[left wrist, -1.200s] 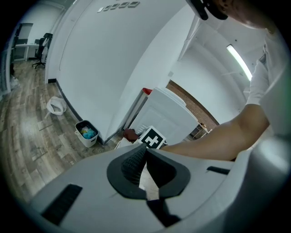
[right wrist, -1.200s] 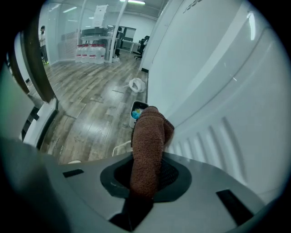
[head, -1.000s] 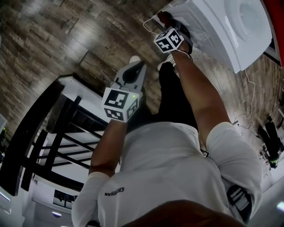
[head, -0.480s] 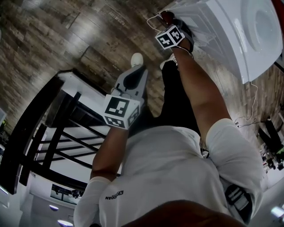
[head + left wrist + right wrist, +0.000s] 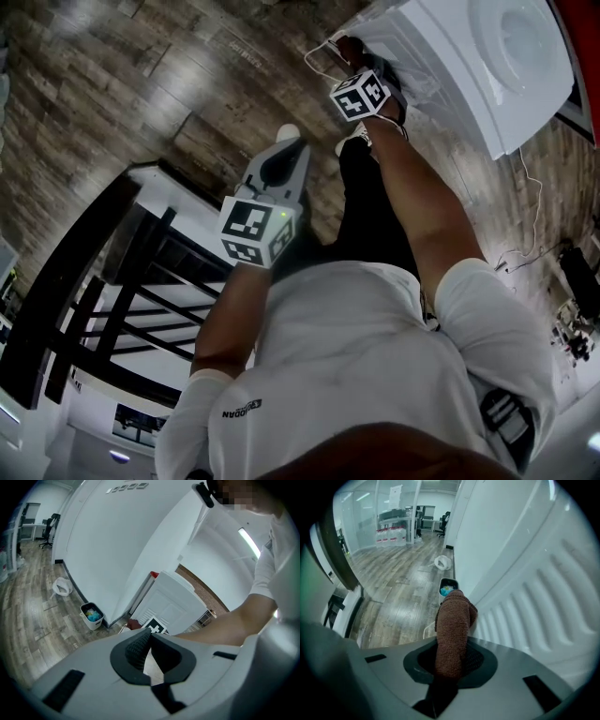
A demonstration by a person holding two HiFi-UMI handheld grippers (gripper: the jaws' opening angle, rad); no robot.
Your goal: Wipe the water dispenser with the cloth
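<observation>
The white water dispenser point(image 5: 469, 66) stands at the top right of the head view. My right gripper point(image 5: 364, 58) is shut on a brown cloth point(image 5: 349, 43) and holds it against the dispenser's side. In the right gripper view the cloth point(image 5: 452, 620) sticks up from between the jaws of that gripper point(image 5: 452, 657), touching the ribbed white panel point(image 5: 534, 602). My left gripper point(image 5: 281, 155) hangs lower, away from the dispenser, over the floor. In its own view the left gripper point(image 5: 149, 638) is shut with nothing in it, and the dispenser point(image 5: 173, 599) shows beyond.
A black-framed white table point(image 5: 122, 281) stands at the left, close to my left arm. A white cable point(image 5: 530, 202) runs over the wooden floor beside the dispenser. A small waste bin point(image 5: 91, 615) sits by the wall point(image 5: 108, 541). Water bottles point(image 5: 389, 536) stand far off.
The head view sways a little. The right gripper stays on the dispenser's side with the cloth and shifts only slightly. The left gripper has hardly moved.
</observation>
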